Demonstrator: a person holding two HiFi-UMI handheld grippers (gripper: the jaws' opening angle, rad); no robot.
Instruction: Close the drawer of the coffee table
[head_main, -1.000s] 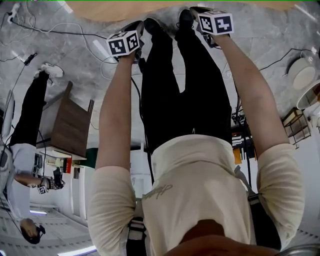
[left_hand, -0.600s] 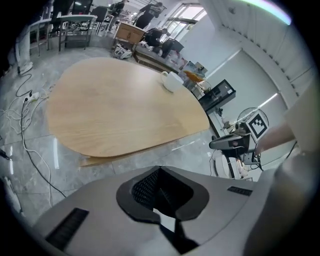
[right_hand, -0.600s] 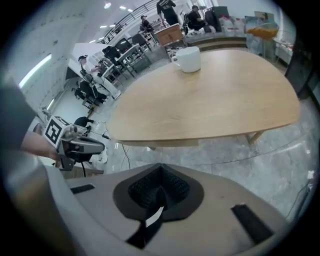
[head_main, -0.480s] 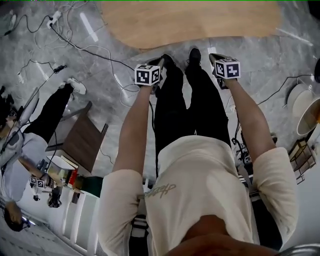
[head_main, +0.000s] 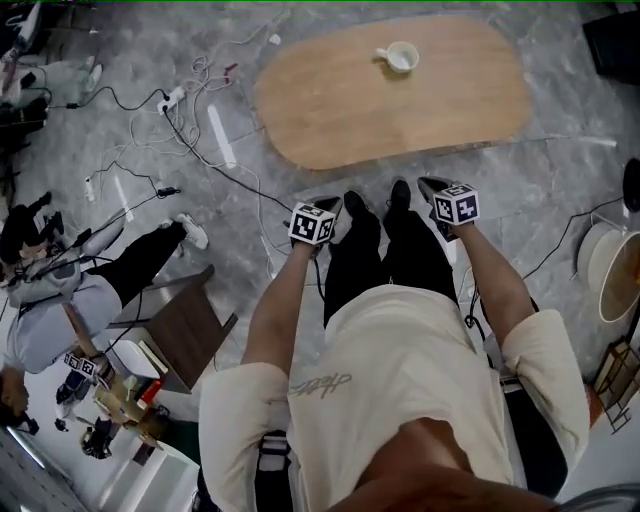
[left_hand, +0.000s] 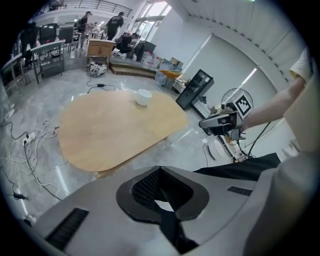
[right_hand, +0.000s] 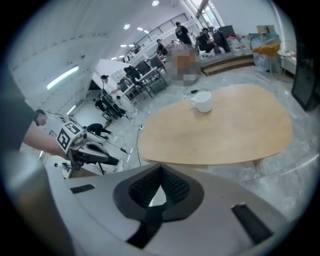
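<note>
No legible text anywhere, only an unreadable script print (head_main: 320, 383) on the shirt (head_main: 420, 330)

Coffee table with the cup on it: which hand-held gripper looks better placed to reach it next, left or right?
Probably right, narrowly. Both are shut, empty and short of the coffee table's near edge; the right hand-held gripper faces its middle, the left hand-held gripper its left end.
</note>
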